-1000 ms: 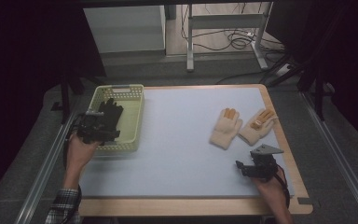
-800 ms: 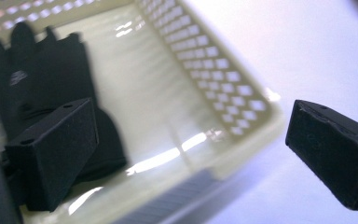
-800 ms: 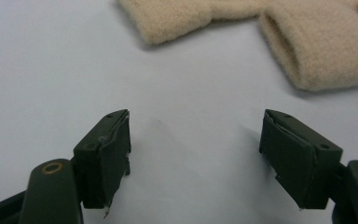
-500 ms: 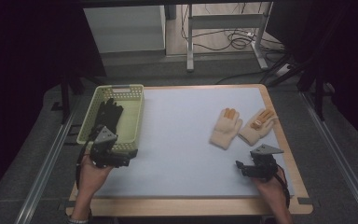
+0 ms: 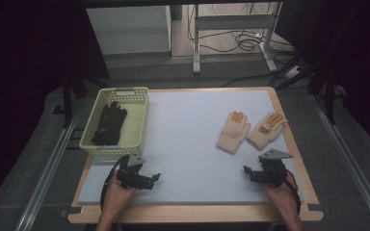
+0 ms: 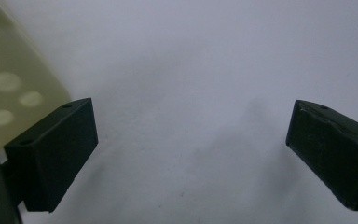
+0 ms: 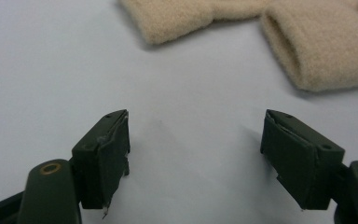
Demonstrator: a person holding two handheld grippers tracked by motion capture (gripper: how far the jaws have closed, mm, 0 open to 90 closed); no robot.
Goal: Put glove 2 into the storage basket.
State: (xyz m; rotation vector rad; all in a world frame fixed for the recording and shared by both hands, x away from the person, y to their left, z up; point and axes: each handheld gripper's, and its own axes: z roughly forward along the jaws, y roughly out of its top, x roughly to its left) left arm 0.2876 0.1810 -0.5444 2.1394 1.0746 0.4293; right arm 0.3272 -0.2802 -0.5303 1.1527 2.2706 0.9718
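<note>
Two tan gloves (image 5: 249, 130) lie side by side on the pale surface (image 5: 188, 144), just ahead of the right gripper (image 5: 256, 174), cuffs toward it (the nearer hand by far). Its fingers (image 7: 103, 154) gape wide, empty. The left gripper (image 5: 147, 180), likewise wide and empty, sits near the yellow basket (image 5: 137, 120) holding one black glove (image 5: 110, 123).

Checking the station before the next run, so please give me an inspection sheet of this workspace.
Surface: pale mat on wooden table, bare in the middle.
Job's things: black gloves in yellow basket; two beige gloves lie side by side on the mat.
Clutter: nothing seen.
Grippers: left gripper open, empty, near the basket; right gripper open, empty, just short of the beige gloves.
Cables: loose coils on the floor behind the table.
Surroundings: dark; metal stand legs.
</note>
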